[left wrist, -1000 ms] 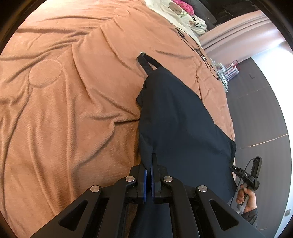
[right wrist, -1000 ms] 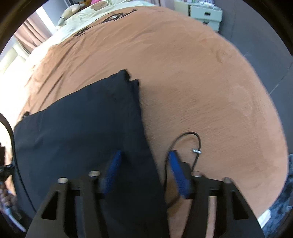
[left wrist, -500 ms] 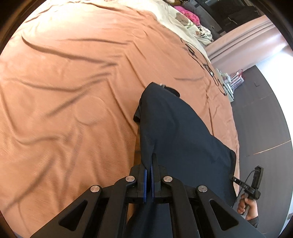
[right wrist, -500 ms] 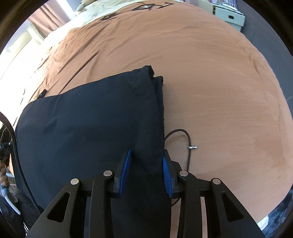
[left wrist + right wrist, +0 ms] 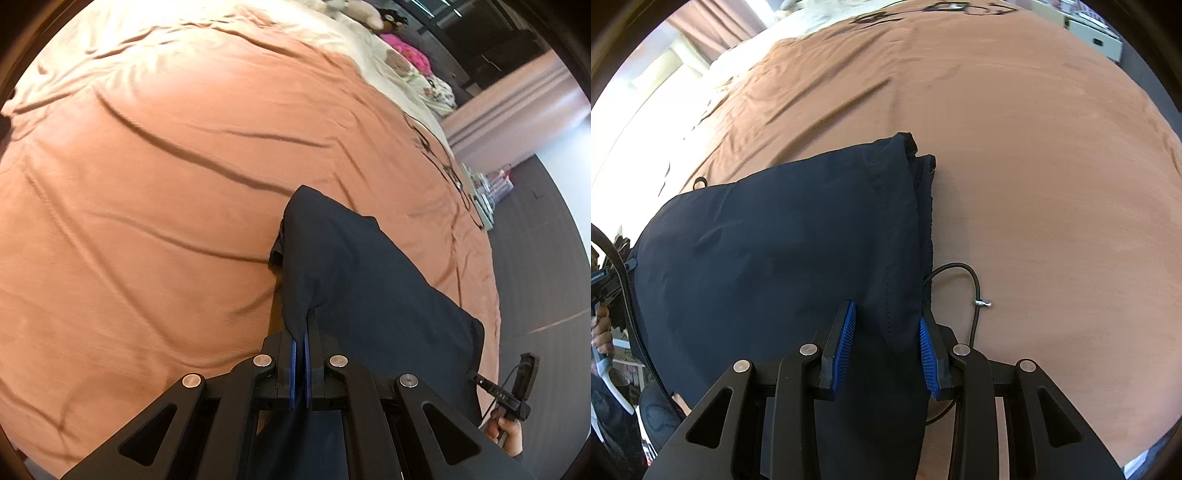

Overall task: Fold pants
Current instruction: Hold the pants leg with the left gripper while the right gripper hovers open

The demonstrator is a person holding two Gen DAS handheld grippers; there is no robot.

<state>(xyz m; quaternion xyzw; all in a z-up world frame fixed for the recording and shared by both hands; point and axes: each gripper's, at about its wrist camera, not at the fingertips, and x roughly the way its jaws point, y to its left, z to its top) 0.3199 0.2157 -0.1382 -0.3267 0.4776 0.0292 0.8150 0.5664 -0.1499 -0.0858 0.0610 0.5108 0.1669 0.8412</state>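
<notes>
Fingers of the left gripper (image 5: 303,334) are pinching the near edge of the dark pants (image 5: 354,280) between blue pads pressed flat together. Those of the right gripper (image 5: 886,325) are standing wide apart, straddling a seam of the pants (image 5: 783,251) without squeezing it. Pants are lying folded on the orange bedspread (image 5: 147,184), a thin black cord (image 5: 964,273) curling just right of them.

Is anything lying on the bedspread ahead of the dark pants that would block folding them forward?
Nothing visible does: the orange-brown bedspread beyond the dark navy pants is bare. A thin black cord lies beside their right edge.
</notes>
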